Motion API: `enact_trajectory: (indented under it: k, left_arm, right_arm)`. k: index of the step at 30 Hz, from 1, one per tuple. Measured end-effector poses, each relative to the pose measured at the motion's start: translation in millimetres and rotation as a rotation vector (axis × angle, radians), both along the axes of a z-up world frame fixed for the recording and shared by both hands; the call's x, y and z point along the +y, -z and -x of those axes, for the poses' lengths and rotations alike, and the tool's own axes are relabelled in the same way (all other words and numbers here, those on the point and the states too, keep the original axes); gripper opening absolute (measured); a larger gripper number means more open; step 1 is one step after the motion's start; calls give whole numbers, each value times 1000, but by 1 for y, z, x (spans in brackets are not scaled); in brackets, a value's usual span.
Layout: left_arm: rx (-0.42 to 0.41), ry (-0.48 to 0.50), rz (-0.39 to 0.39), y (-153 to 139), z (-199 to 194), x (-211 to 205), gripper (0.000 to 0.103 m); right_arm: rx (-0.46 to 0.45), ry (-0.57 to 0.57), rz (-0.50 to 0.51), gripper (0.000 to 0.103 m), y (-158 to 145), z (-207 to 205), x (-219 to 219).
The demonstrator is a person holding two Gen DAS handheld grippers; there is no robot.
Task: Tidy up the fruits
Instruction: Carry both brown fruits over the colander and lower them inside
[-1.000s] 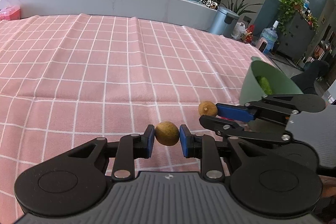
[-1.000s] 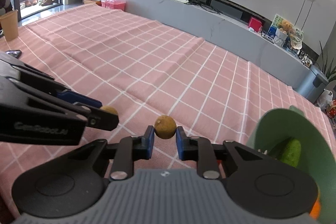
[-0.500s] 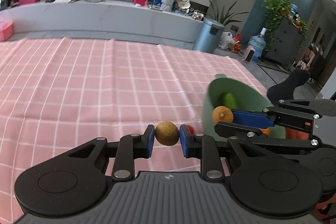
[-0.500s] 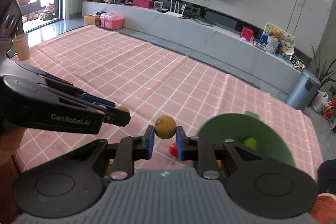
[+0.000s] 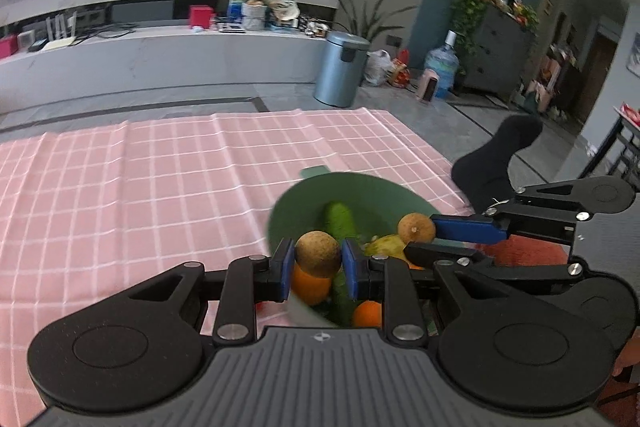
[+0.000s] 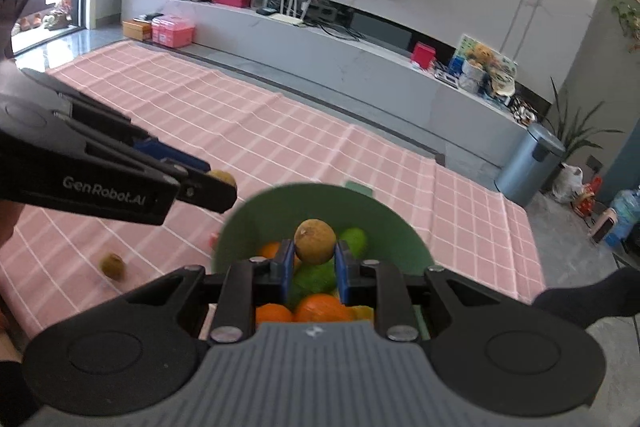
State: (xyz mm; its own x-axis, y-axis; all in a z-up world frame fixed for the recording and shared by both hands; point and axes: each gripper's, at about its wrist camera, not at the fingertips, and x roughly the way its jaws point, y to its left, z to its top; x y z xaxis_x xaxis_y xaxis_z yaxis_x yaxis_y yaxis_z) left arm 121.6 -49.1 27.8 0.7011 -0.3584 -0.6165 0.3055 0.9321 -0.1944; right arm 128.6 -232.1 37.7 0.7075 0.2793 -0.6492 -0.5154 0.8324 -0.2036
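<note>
Pink tablecloth, longans between both jaws

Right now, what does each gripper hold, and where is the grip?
Left gripper: a small brown fruit, pinched across its sides between the blue pads. Right gripper: another brown fruit, gripped likewise.

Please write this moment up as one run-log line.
left gripper: shut on brown fruit | right gripper: shut on second brown fruit | both above green bowl | release: not yet
</note>
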Motion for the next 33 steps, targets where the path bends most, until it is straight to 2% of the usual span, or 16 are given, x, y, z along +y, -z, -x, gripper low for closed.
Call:
enact_trajectory:
  k: [11, 23, 33]
  left_arm:
    - [69, 41, -63, 27, -30, -34, 28]
    - [121, 43, -101, 45, -48, -38, 28]
    - [151, 57, -117, 55, -49, -40, 29]
  right_arm:
    - [36, 20, 55, 17, 28, -32, -19]
    - [64, 40, 53, 17, 50, -52, -19]
    - [74, 48, 43, 18, 56, -54, -19]
